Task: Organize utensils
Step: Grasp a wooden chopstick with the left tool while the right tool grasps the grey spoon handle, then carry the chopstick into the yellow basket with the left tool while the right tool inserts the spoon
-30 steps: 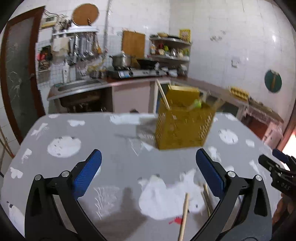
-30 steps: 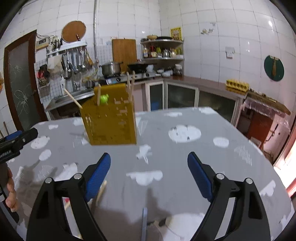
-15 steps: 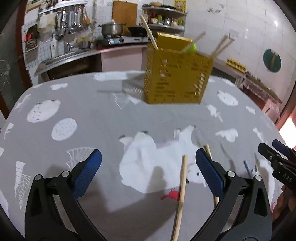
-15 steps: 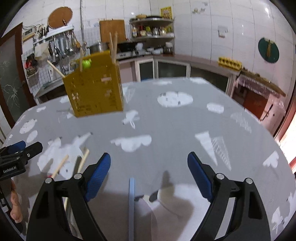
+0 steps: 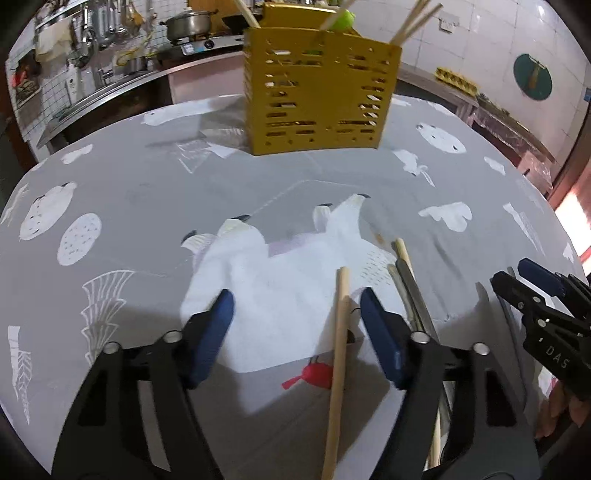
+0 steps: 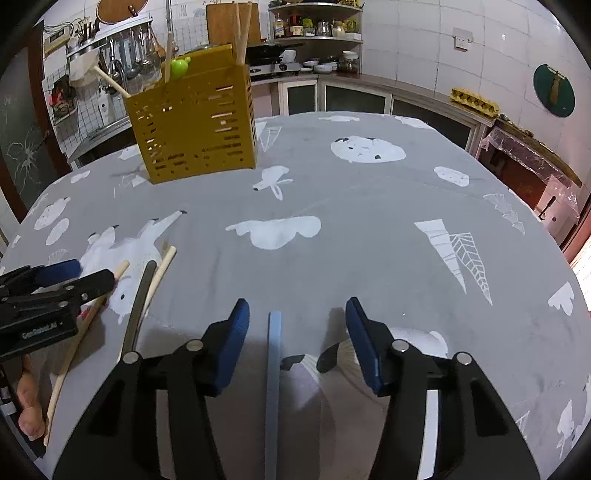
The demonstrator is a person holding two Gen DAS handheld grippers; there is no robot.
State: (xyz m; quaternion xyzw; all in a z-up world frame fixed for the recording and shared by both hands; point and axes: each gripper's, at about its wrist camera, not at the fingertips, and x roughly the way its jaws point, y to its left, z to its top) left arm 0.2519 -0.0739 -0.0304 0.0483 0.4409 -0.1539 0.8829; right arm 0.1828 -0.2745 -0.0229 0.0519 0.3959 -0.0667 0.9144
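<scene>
Closing but still clear, the left gripper (image 5: pixel 295 314) straddles a chopstick (image 5: pixel 338 354) at 6 o'clock from the holder (image 5: pixel 317 96); the right gripper (image 6: pixel 295 325), likewise closing, brackets a blue stick (image 6: pixel 273 369) untouched on the counter (image 6: pixel 369 229).

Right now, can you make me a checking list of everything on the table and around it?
Surface: round table with a grey animal-print cloth.
Job's things: yellow holder upright at the far side, sticks already in it; wooden chopstick, another chopstick, dark utensil and blue stick lying flat.
Clutter: nothing seen.
Grippers: left gripper open astride the wooden chopstick; right gripper open astride the blue stick; both jaws just closing in.
Cables: nothing seen.
Surroundings: kitchen counter with stove and pot, tiled walls.
</scene>
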